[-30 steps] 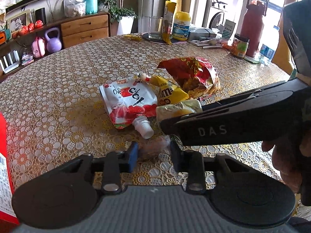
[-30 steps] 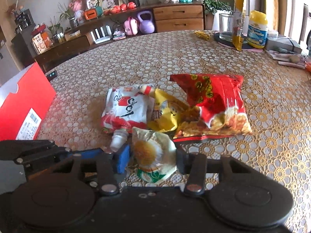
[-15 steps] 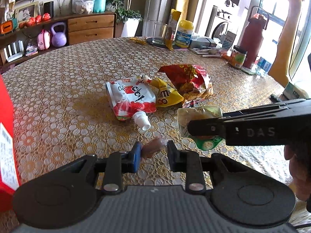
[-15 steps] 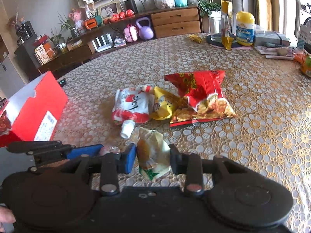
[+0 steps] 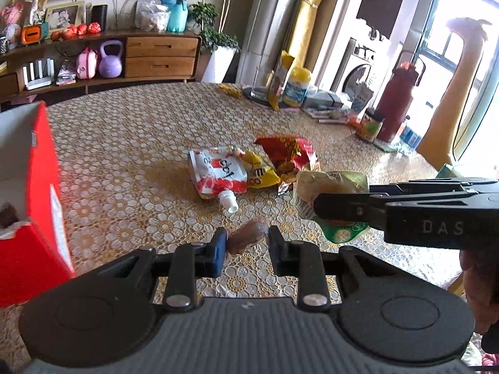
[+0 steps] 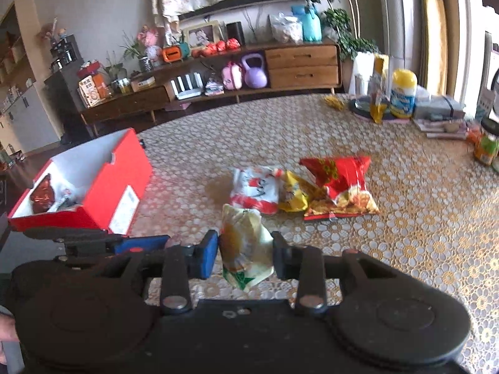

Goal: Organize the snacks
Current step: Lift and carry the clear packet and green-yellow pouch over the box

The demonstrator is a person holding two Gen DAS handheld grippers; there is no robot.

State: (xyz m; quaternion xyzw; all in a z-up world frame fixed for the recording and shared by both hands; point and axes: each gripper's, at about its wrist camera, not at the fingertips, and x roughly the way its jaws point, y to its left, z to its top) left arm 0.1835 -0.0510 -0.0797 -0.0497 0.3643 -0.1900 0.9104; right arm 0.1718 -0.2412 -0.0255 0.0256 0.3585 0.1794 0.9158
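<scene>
Now the left gripper point(image 5: 244, 244) is clamped on a small brown snack point(image 5: 246, 239), held clear above the table point(image 5: 124, 143), while the right gripper point(image 6: 244, 254) pinches a pale packet point(image 6: 244, 246) with green at its lower end, also off the cloth. Still lying mid-table are a white pouch point(image 6: 257, 188), a yellow bag point(image 6: 293, 194) touching it, and a red chip bag point(image 6: 341, 184) against that; the open red box point(image 6: 93, 187), with a dark wrapped snack inside, stands well to their left.
</scene>
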